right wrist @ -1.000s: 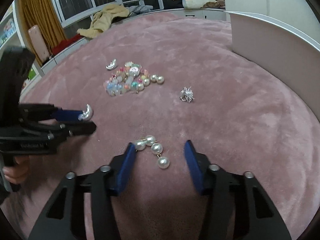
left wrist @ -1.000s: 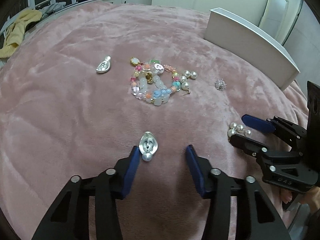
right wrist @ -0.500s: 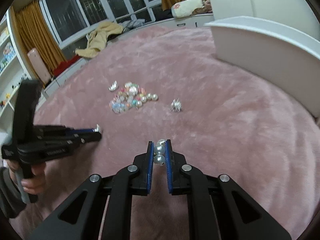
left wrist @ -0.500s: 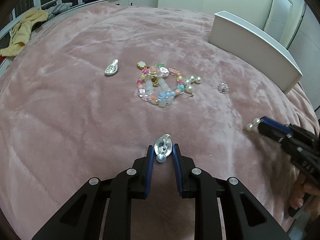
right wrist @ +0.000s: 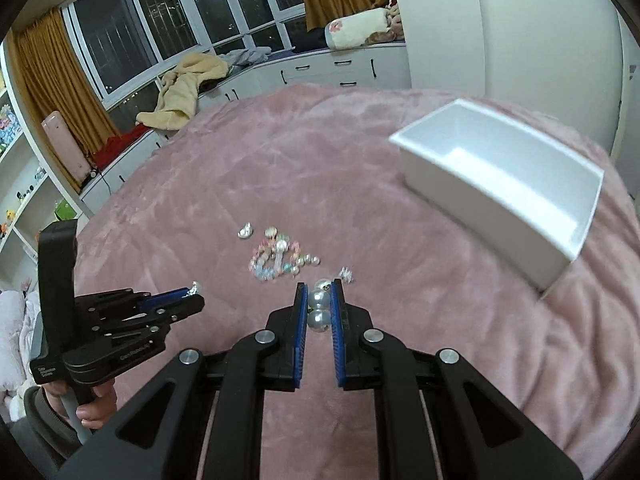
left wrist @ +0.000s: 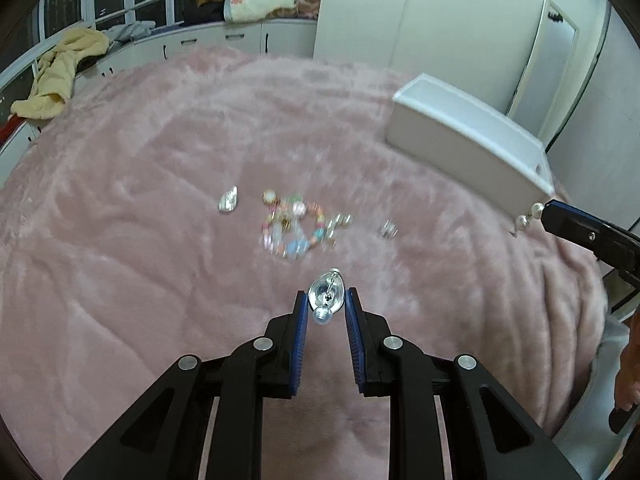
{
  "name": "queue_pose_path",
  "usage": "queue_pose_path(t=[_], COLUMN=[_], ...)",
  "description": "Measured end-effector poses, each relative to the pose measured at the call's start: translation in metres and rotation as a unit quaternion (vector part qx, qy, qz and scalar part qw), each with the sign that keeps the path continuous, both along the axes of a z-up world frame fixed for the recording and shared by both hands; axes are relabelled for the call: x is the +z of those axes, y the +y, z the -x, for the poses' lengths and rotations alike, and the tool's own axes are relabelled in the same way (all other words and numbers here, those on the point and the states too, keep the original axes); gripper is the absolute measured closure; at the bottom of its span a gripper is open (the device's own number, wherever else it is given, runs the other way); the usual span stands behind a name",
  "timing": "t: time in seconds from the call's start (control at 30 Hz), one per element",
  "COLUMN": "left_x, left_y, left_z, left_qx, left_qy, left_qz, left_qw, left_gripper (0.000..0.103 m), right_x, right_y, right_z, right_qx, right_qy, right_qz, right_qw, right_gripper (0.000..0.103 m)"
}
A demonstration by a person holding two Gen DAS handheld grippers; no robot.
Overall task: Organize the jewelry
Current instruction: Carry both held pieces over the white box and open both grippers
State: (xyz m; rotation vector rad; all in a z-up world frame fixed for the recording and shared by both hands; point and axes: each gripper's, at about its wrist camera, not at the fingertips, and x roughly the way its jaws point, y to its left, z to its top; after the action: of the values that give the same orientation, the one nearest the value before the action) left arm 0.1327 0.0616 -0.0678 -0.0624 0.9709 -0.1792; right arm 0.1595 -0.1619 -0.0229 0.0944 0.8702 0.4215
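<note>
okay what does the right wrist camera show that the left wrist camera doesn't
Only the right wrist view looks into the white box, whose visible inside is bare, and shows the pearl earring pinched between the right gripper fingers. Only the left wrist view shows the silver earring close up in the left gripper. Both show the bead pile and the pink blanket.

Small white lettering on left gripper (right wrist: 191, 297) body, right wrist view: too small to read. No other text legible.
</note>
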Motion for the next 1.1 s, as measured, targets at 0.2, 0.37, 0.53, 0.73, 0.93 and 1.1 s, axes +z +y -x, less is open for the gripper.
queue_pose_path(t=[0.2,0.37,0.53,0.73,0.93,1.1], left_x=[0.055,0.083,0.084,0.073,0.069,0.050], left_y=[-0.010,-0.030,-0.059,-0.115,-0.181,-0.224], left_z=[-0.010,-0.037,-0.080,-0.136,-0.181,-0.221], left_qx=[-0.004,-0.021,-0.033,-0.038,-0.049,-0.053], left_qy=[-0.023,-0.041,-0.042,-0.032,-0.038,-0.031], left_qz=[-0.003,-0.019,-0.022,-0.008,0.007,0.014], left_qw=[0.9997,0.9987,0.9983,0.9987,0.9981,0.9980], left_gripper=[0.079,0.079,0.079,0.079,0.079,0.079], right_x=[0.059,0.087,0.077,0.054,0.042,0.022], right_y=[-0.010,-0.017,-0.043,-0.103,-0.149,-0.178], right_z=[-0.017,-0.043,-0.083,-0.144,-0.195,-0.229], right_qx=[-0.024,-0.036,-0.044,-0.050,-0.041,-0.046], right_qy=[0.001,-0.013,-0.010,0.013,0.023,0.037], right_qz=[-0.009,-0.016,-0.019,-0.032,-0.021,-0.010], right_qw=[1.000,0.999,0.999,0.998,0.999,0.998], right_gripper=[0.091,0.091,0.091,0.091,0.091,0.091])
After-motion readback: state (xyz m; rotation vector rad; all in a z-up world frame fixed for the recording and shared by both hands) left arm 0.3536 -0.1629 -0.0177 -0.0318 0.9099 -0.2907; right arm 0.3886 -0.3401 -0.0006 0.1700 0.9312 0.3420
